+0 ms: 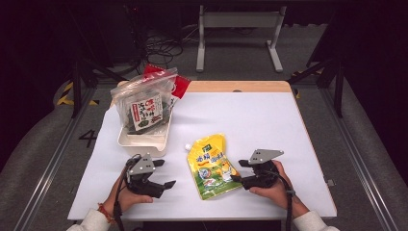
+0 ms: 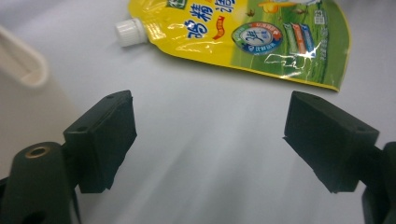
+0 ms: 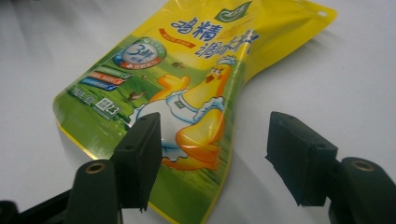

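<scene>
Both black grippers carry grey three-cornered plates and blocky fingers [image 2: 107,140]; the person wears pale sleeves [image 1: 91,222].

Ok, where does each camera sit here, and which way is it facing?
High view: above the person's side, looking forward and down on the white table; forearms and both hand-held grippers show.
Left gripper view: rides the left hand-held gripper, facing the yellow pouch; open black jaws show.
Right gripper view: rides the right hand-held gripper, jaws straddling the pouch's edge.
All share the pouch.

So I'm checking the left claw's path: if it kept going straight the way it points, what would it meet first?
Probably the yellow pouch. The left claw is open over bare table, nothing between its jaws, and the pouch lies straight ahead; how far is unclear.
</scene>
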A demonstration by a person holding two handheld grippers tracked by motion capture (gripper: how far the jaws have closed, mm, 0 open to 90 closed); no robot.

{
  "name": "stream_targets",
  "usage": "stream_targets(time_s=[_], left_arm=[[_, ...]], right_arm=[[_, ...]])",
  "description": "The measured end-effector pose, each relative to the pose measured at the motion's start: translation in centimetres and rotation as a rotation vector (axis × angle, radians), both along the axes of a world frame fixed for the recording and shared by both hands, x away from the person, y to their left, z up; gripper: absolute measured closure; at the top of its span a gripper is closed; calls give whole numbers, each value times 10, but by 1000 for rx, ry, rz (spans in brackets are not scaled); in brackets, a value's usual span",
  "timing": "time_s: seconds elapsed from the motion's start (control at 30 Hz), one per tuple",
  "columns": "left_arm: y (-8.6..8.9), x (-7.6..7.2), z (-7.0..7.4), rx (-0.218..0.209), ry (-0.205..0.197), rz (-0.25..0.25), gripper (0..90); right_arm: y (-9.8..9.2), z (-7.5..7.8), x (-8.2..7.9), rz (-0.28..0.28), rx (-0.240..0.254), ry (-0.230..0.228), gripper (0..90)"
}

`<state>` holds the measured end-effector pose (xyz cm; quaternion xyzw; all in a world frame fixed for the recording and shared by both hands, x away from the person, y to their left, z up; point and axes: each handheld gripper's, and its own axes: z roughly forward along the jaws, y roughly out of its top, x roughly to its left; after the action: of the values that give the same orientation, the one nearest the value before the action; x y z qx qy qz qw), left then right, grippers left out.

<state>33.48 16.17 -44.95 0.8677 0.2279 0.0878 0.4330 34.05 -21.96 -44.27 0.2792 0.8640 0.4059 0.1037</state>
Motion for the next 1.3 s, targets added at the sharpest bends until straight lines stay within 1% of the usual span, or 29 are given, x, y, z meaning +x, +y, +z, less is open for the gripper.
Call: stream_targets(time_s=[0.07, 0.1, 0.13, 0.17, 0.2, 0.23, 0.27, 0.3, 0.33, 0.4, 0.43, 0.47, 0.53, 0.6, 0.63, 0.7, 0.73, 0.77, 0.8, 0.87, 0.9, 0.97, 1.03, 1.1, 1.13, 1.17, 1.2, 1.27, 1.3], left_arm=[[-7, 3, -2, -8, 20, -9, 156], [-9, 5, -3, -11, 28, -12, 150], [-9, 5, -3, -11, 28, -12, 145], [-13, 8, -4, -18, 42, -18, 138], [-13, 8, -4, -18, 42, -18, 135], [-17, 12, -5, -23, 52, -14, 130], [-17, 12, -5, -23, 52, -14, 129], [-20, 15, -7, -33, 69, -14, 129], [-21, 16, -7, -37, 74, -13, 128], [-25, 20, -7, -50, 89, -21, 126], [-28, 20, -8, -45, 96, -24, 125], [-30, 21, -8, -41, 92, -33, 125], [-35, 23, -9, -42, 106, -36, 124], [-41, 27, -11, -33, 115, -35, 120], [-45, 30, -12, -42, 130, -40, 120], [-51, 34, -13, -47, 140, -45, 119], [-51, 34, -13, -47, 140, -45, 118], [-53, 36, -13, -58, 161, -50, 118], [-56, 37, -14, -60, 173, -51, 117], [-62, 40, -14, -59, 176, -47, 101], [-63, 42, -13, -67, 175, -50, 85], [-64, 46, -11, -95, 198, -38, 85], [-65, 48, -11, -108, 204, -20, 87], [-65, 52, -11, -108, 204, -4, 86], [-65, 53, -12, -109, 204, -3, 84], [-65, 56, -14, -107, 209, -5, 84], [-65, 56, -14, -107, 209, -5, 84], [-67, 59, -16, -110, 236, 0, 77], [-68, 60, -18, -103, 238, -2, 75]], right_arm=[[3, 0, 0, 4, -12, 5, 348], [3, 0, 0, 9, -8, 14, 357], [4, -1, 1, 18, -9, 28, 354], [6, -2, 1, 25, -17, 42, 351], [6, -3, 1, 30, -19, 51, 364], [8, -4, 1, 48, -22, 71, 405], [8, -4, 1, 48, -22, 71, 405], [9, -5, 1, 50, -28, 72, 405], [10, -6, 1, 50, -36, 88, 428], [10, -9, 1, 57, -39, 103, 459], [9, -10, 2, 61, -22, 122, 482], [9, -10, 2, 61, -22, 122, 482], [9, -10, 1, 66, -25, 115, 500], [10, -11, -2, 69, -34, 98, 520], [10, -11, -2, 71, -33, 94, 521], [9, -12, -2, 73, -28, 89, 523], [9, -12, -2, 73, -28, 89, 523], [9, -12, -3, 75, -30, 81, 524], [9, -12, -3, 77, -29, 78, 524], [9, -12, -4, 81, -27, 72, 526], [9, -12, -4, 81, -25, 68, 527], [9, -13, -5, 87, -23, 48, 527], [9, -13, -6, 89, -25, 39, 528], [9, -13, -8, 94, -31, 19, 528], [9, -13, -9, 98, -33, 8, 529], [9, -13, -9, 98, -31, 5, 531], [9, -13, -9, 98, -31, 5, 531], [8, -14, -10, 108, -24, -4, 534], [8, -13, -10, 110, -23, -4, 535]])
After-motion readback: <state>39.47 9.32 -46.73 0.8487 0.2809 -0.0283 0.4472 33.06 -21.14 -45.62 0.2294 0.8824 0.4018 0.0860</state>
